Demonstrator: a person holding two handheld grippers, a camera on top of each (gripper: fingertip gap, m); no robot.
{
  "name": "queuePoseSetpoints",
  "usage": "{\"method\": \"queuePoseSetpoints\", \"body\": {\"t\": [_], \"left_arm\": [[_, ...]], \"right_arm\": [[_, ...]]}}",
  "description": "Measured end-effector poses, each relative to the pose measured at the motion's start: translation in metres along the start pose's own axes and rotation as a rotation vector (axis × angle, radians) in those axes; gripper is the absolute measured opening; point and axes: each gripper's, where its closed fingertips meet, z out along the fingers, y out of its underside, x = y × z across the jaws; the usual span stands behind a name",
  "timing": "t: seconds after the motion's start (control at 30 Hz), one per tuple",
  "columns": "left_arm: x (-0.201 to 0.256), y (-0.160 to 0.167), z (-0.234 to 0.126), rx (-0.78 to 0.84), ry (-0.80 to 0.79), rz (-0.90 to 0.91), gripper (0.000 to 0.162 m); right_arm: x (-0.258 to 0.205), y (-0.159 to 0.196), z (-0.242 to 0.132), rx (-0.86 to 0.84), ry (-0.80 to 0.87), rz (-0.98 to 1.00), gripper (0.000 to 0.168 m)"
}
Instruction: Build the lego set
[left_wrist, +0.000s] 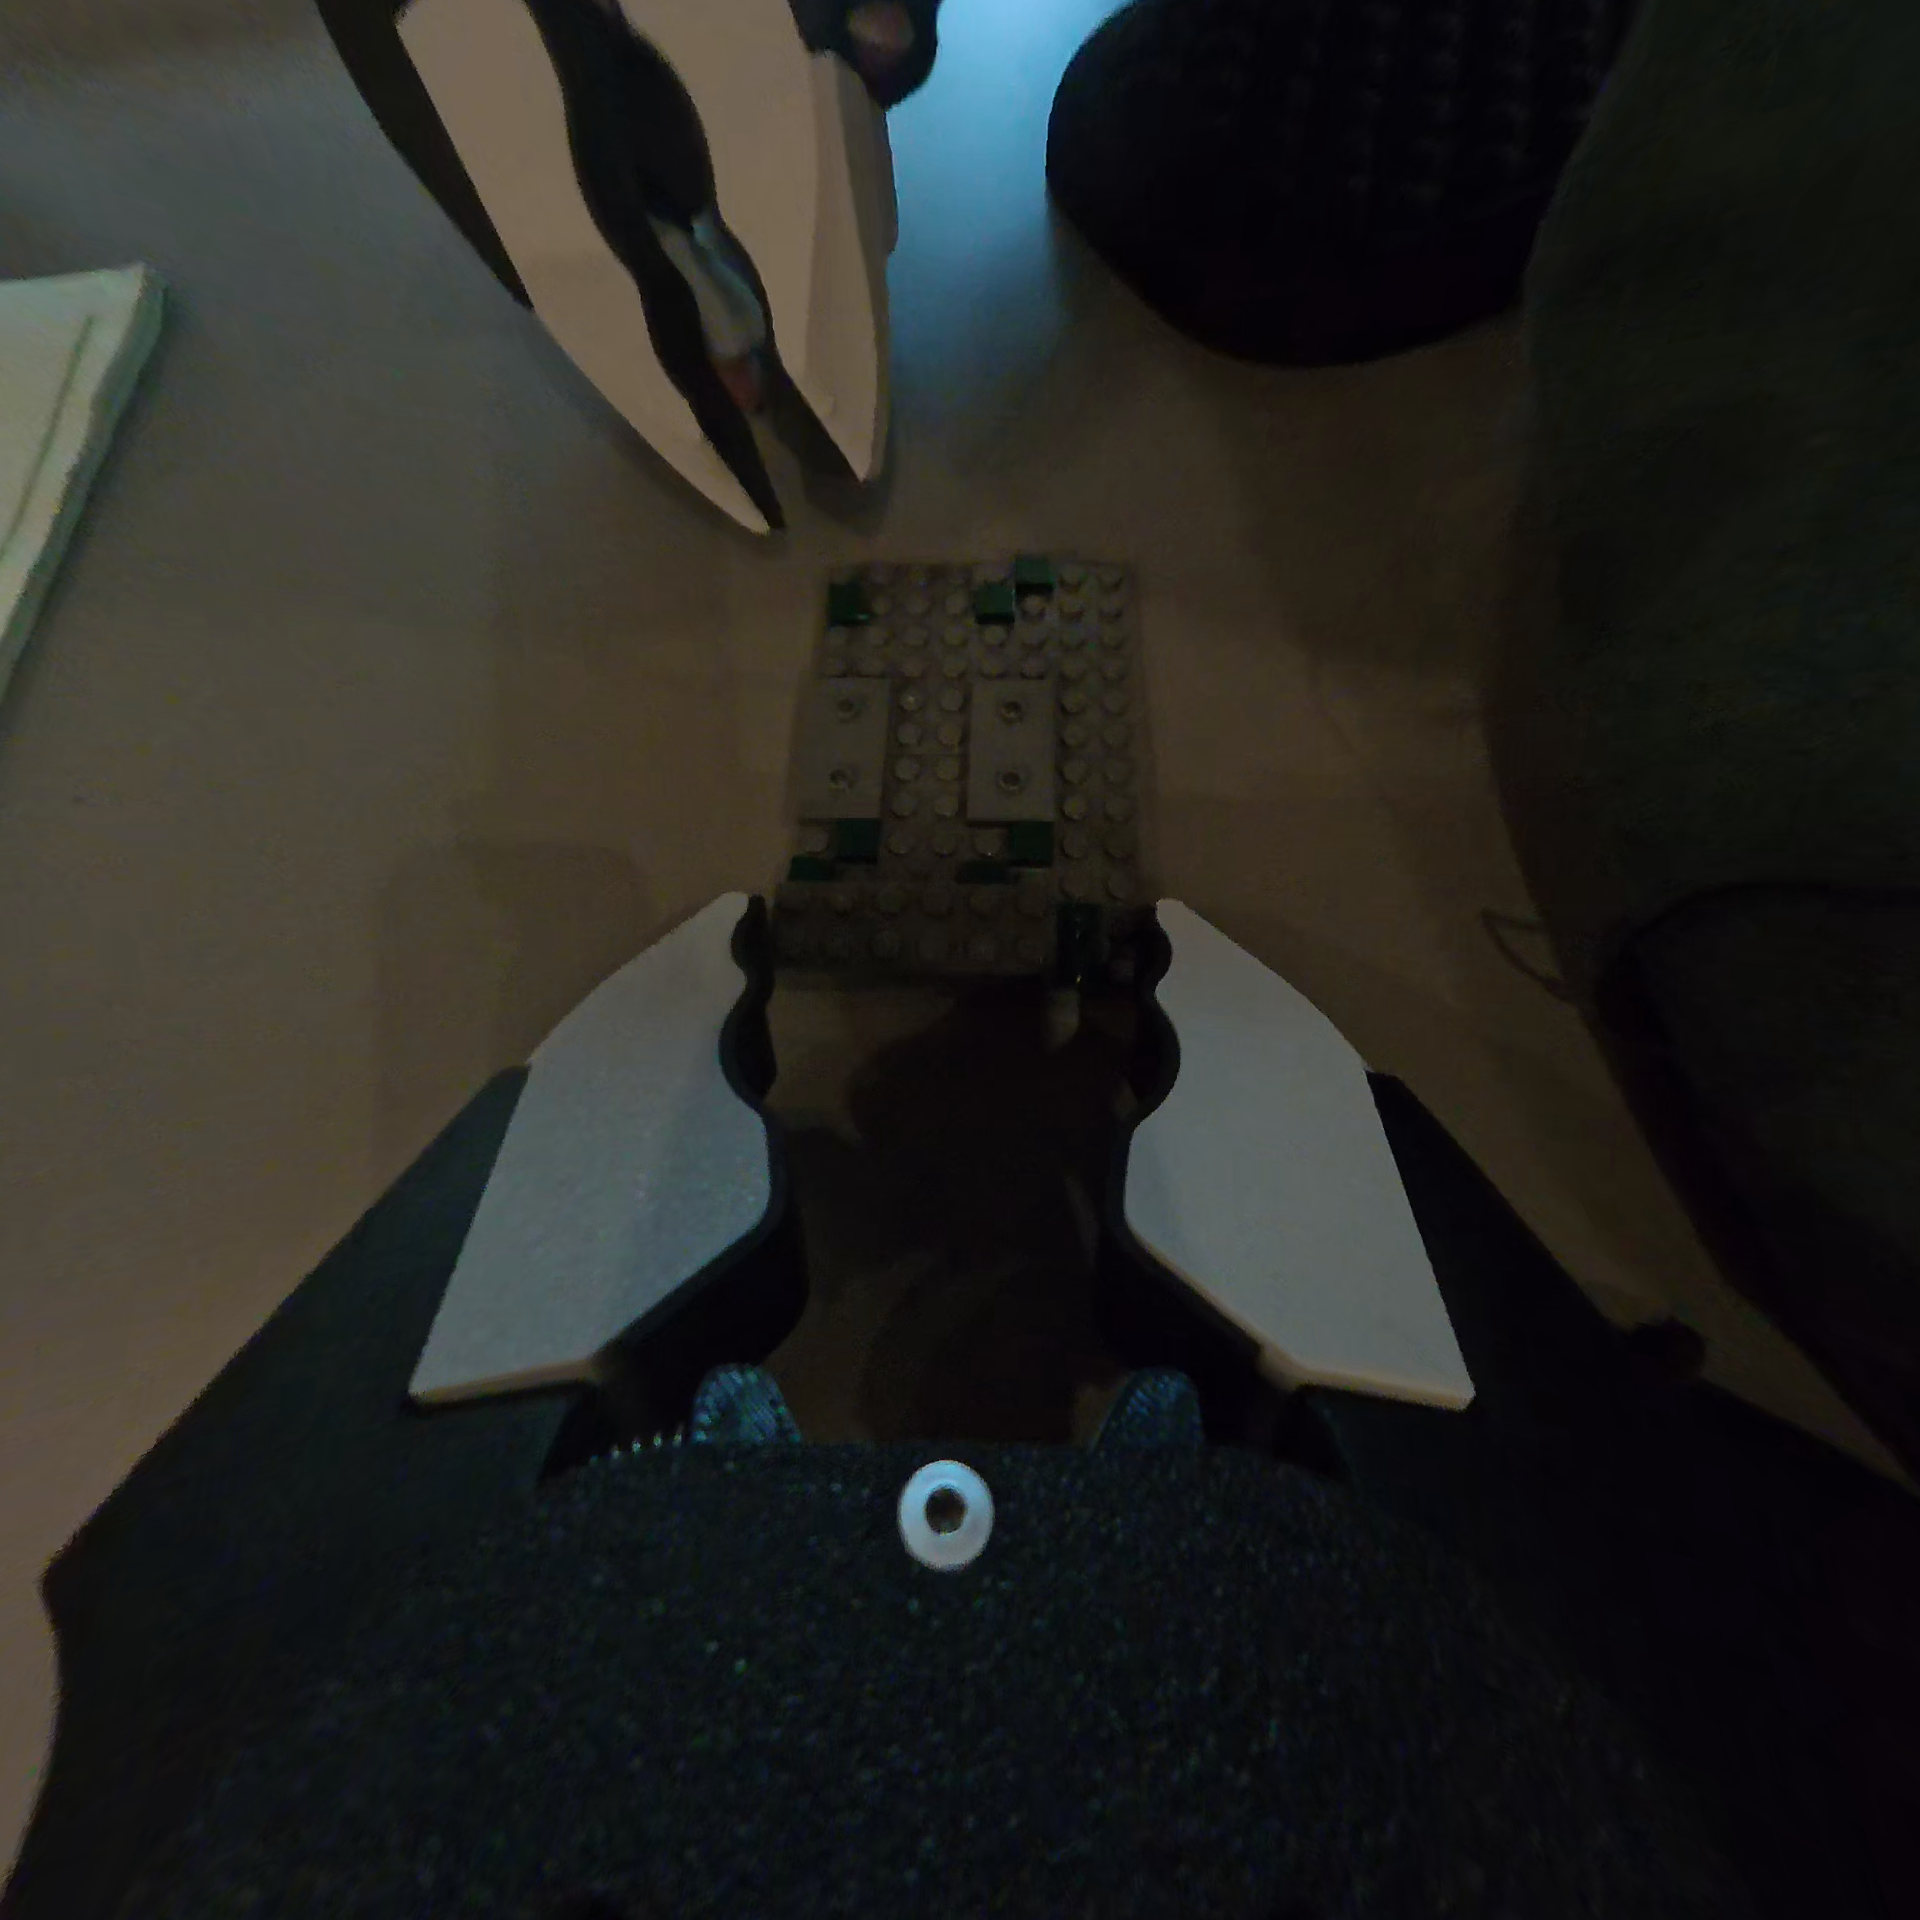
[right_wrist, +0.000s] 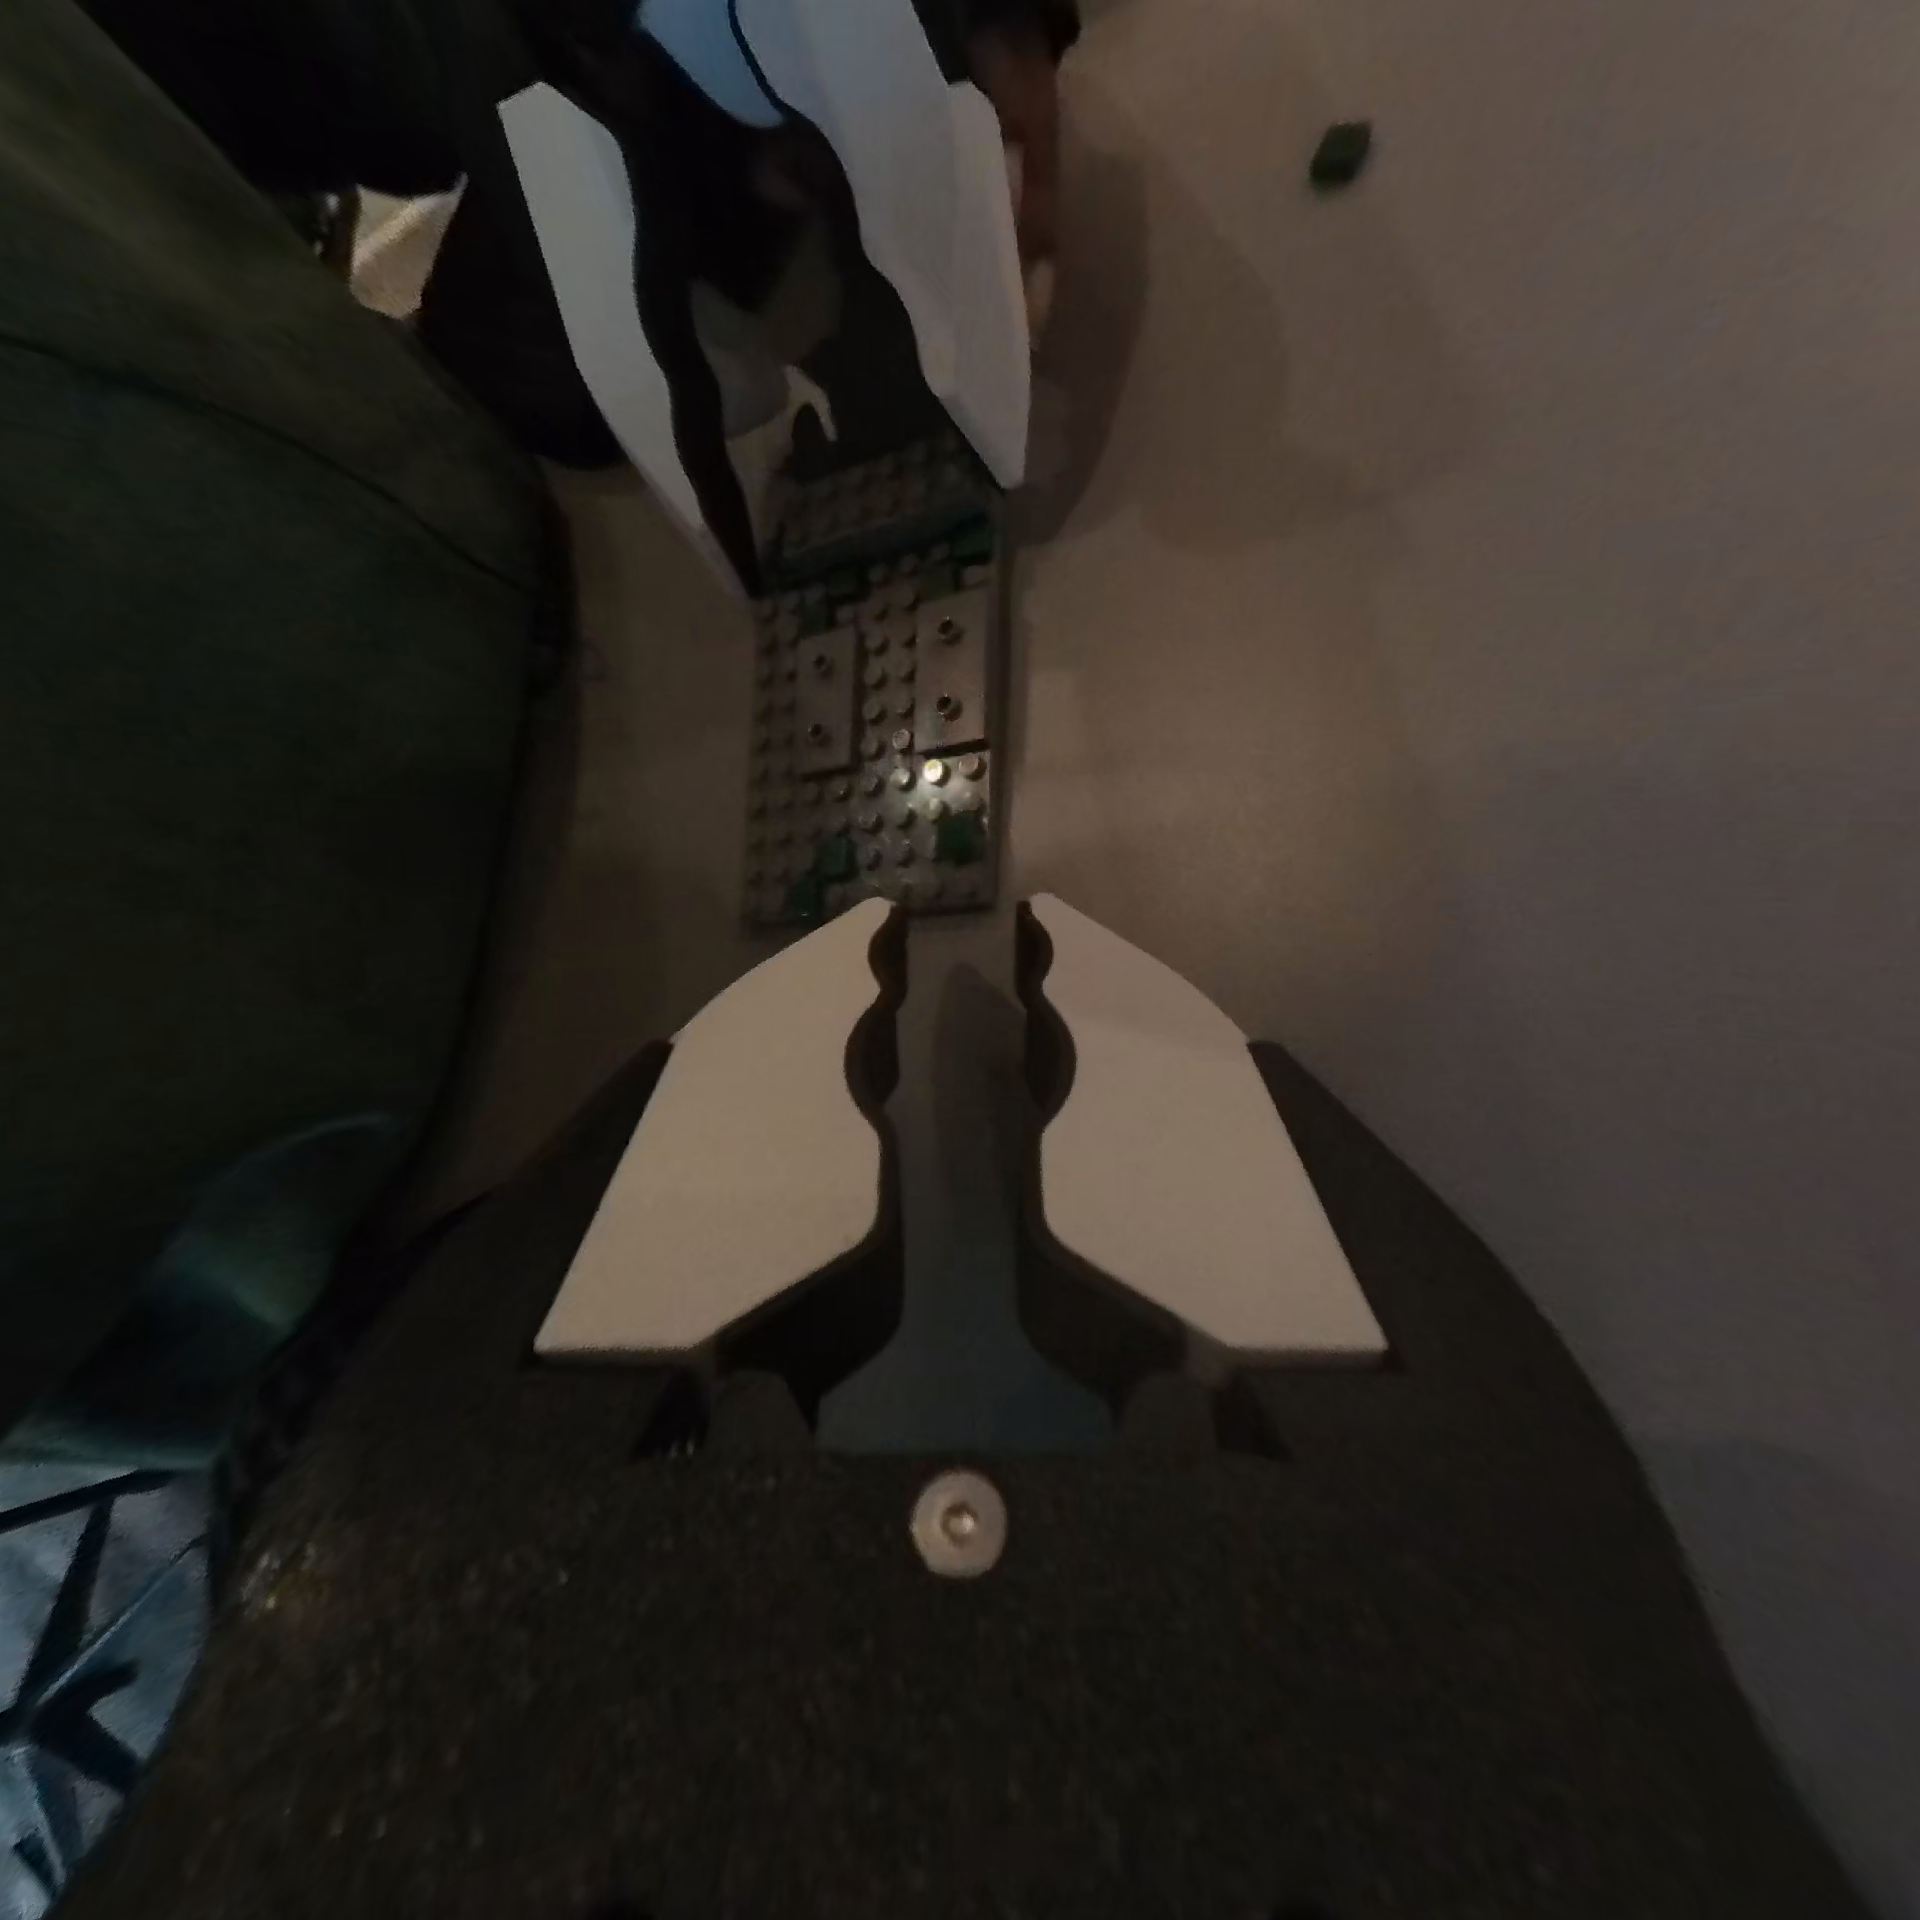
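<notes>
A grey studded Lego plate (left_wrist: 1091, 727) lies lengthwise in front of me, with two smooth grey tiles (left_wrist: 847, 748) and small dark green pieces (left_wrist: 997, 597) on it. It also shows in the right wrist view (right_wrist: 883, 727). My left gripper (left_wrist: 956, 914) is shut on the plate's near end, one finger on each long side; it shows at the plate's far end in the right wrist view (right_wrist: 862, 530). My right gripper (right_wrist: 961, 909) is nearly shut at the plate's opposite end. In the left wrist view (left_wrist: 816, 504) a small pale piece (left_wrist: 717, 301) sits between its fingers.
A loose green piece (right_wrist: 1340, 156) lies on the pale table (right_wrist: 1455, 727). A white booklet (left_wrist: 62, 416) is at the left. A dark round cushion (left_wrist: 1299, 177) and a dark green sofa (left_wrist: 1714, 520) border the table. There is about 9 centimeters between the tips of the two grippers.
</notes>
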Motion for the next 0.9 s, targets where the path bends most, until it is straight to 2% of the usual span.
{"method": "queuePoseSetpoints", "body": {"t": [0.4, 0.47, 0.73, 0.9], "left_arm": [[0.003, -0.013, -0.007, 0.081, 0.002, 0.016, 0.066], [0.002, -0.019, -0.011, 0.125, 0.001, 0.007, 0.05], [0.007, -0.01, -0.006, 0.055, 0.021, 0.009, 0.05], [0.004, -0.006, -0.006, 0.041, 0.012, -0.004, 0.05]], "right_arm": [[-0.002, 0.001, -0.001, -0.003, -0.044, 0.015, 0.021], [-0.003, 0.002, -0.001, -0.007, -0.045, 0.013, 0.022], [-0.007, 0.004, 0.0, -0.012, -0.041, -0.003, 0.024], [-0.004, 0.001, -0.012, 0.022, -0.009, 0.002, 0.024]]}}
